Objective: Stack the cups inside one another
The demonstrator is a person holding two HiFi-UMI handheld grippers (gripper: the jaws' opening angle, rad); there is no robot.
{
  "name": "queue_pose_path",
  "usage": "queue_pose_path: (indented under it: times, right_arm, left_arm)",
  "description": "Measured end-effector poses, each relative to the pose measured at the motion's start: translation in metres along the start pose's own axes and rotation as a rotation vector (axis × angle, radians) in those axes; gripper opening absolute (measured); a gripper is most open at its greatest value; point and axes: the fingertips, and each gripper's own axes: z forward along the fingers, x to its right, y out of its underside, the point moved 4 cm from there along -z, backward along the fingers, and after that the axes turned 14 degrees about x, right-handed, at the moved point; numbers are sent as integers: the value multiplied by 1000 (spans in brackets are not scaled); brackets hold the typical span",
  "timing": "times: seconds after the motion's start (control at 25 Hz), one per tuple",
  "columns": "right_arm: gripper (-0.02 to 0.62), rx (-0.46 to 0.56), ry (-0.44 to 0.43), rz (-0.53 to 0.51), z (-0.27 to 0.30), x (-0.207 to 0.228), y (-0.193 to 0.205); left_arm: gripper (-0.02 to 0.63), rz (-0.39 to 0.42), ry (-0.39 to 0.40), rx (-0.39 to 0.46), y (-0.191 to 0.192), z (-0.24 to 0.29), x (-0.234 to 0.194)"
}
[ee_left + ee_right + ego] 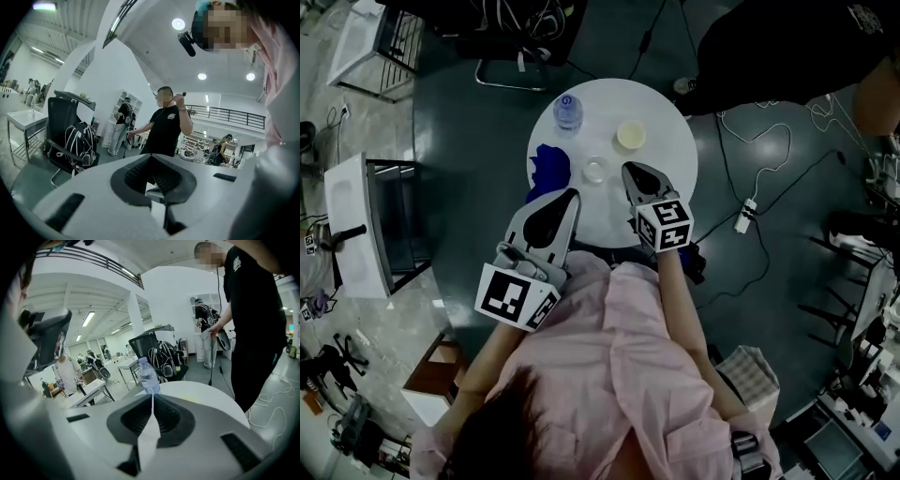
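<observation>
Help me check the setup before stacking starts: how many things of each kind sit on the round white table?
cups: 2 (yellowish cup, clear cup)
bottle: 1
blue cloth: 1
Total: 4

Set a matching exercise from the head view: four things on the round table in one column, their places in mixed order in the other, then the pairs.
Things:
1. bottle
2. cloth
3. yellow cup
4. clear cup

Places on the table:
a. near the middle
b. at the left edge
c. far side, to the right
d. far side, to the left

Pairs: 1-d, 2-b, 3-c, 4-a
</observation>
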Motion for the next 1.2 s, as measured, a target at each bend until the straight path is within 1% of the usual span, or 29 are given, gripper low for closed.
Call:
queue_pose_path:
  times: [0.6,0.8,0.96,1.08,1.12,1.2]
  right_arm:
    - [35,-14,14,30,1,-1,3]
    - [37,-55,-6,60,8,-5,10]
    - [37,-87,-16,59,14,-4,14]
    - [38,-132,-24,58,24,-2,22]
    - [46,-149,-27,60,27,-1,25]
    - [93,-183,-34,74,32,0,31]
  left_arm:
    - [14,-14,-17,16,-2,-8,-4]
    - [15,-18,-25,20,-3,-13,-6]
    - [14,-24,-15,27,-4,-14,-3]
    - [15,-22,-12,32,-6,-15,-4]
    - [15,-21,-11,34,-6,-15,-4]
    - [14,-19,-10,32,-5,-14,-4]
